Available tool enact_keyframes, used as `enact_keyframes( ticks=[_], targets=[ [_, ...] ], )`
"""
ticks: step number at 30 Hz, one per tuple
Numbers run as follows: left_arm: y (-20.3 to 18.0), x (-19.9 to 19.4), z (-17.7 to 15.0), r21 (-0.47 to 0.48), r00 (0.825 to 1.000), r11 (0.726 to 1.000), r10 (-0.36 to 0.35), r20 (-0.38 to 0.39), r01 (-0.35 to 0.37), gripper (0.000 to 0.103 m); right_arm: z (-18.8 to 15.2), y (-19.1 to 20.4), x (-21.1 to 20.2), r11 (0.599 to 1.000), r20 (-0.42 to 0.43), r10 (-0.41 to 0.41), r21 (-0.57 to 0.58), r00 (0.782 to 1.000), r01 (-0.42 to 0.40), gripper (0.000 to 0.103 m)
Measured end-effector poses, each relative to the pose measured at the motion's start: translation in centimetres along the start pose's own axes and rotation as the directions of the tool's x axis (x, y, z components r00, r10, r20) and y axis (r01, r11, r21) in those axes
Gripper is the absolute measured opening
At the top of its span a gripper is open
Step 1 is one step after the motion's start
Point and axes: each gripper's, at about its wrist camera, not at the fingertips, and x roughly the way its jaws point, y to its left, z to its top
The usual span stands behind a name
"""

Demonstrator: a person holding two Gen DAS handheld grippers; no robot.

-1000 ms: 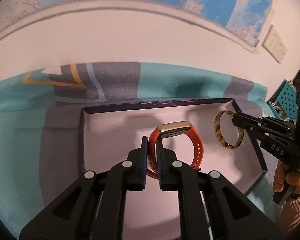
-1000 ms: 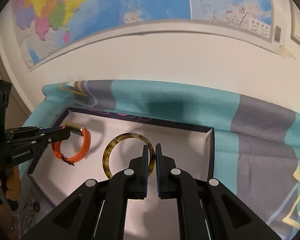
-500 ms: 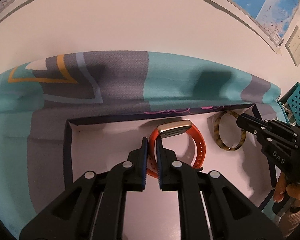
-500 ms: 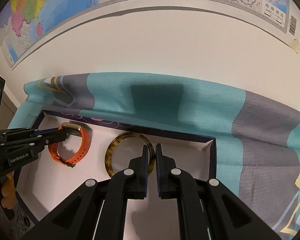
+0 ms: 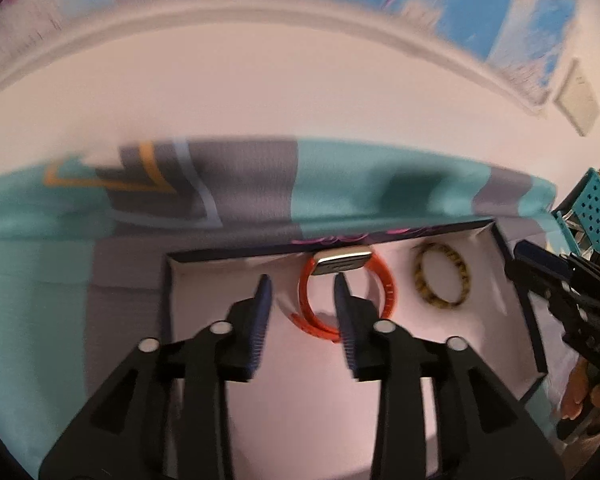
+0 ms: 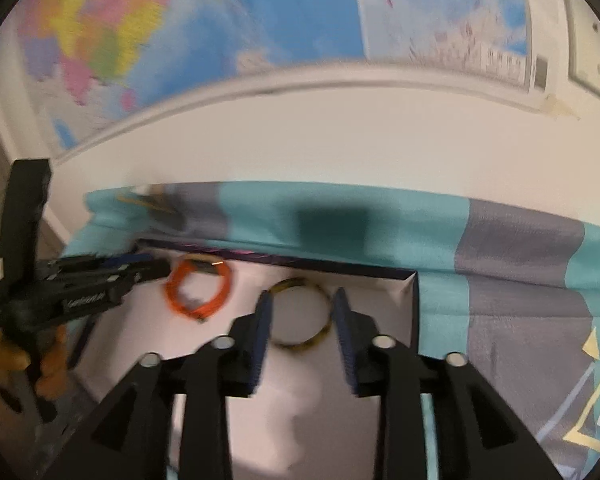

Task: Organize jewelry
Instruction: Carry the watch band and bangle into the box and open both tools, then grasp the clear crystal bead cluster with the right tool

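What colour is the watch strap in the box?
Orange, with a gold-toned watch face; clearest in the left wrist view.

Watch (image 5: 346,294) and bangle (image 5: 442,274) side by side in the box (image 5: 168,300) (bangle right), on the cloth (image 5: 32,280).

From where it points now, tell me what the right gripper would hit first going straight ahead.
Most likely the tortoiseshell bangle, which lies in the white tray just beyond the right gripper, whose jaws are opening with nothing between them. Depth is unclear; it could meet the tray floor first.
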Motion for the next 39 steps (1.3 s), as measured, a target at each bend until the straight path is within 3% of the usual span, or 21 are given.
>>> enact_keyframes(
  ticks=[4,7,12,20,30,39],
  targets=[
    [-1.4,-4.6,-1.6,0.065,0.993,0.998,-0.003,0.115,-0.005,0.045,-2.3,2.2,-4.2,0.994,0.041,0.072,-0.089,0.997,-0.068,0.049],
    [-2.3,-7.8,-3.4,0.114,0.985,0.993,-0.032,0.171,0.012,0.053,-4.6,3.5,-6.3,0.985,0.036,0.105,-0.143,0.994,-0.099,0.050],
    [-3.0,-11.8,-7.6,0.169,0.974,0.985,-0.073,0.214,0.037,0.058,-9.2,4.4,-8.9,0.976,0.011,0.111,-0.192,0.994,-0.107,0.051],
    [-1.9,-13.7,-13.7,0.184,0.981,0.980,-0.105,0.164,0.074,0.059,-16.0,4.8,-10.5,0.971,-0.056,0.056,-0.228,0.997,-0.067,0.054],
    [-2.1,-15.7,-18.7,0.215,0.977,0.971,-0.144,0.160,0.108,0.064,-19.1,4.2,-11.7,0.984,-0.066,0.079,-0.152,0.995,-0.089,0.055],
    [-7.7,-14.8,-22.1,0.367,0.968,0.907,-0.244,0.060,0.206,0.069,-18.2,4.0,-10.0,0.989,-0.052,0.048,-0.140,0.997,-0.055,0.055]
  ],
)
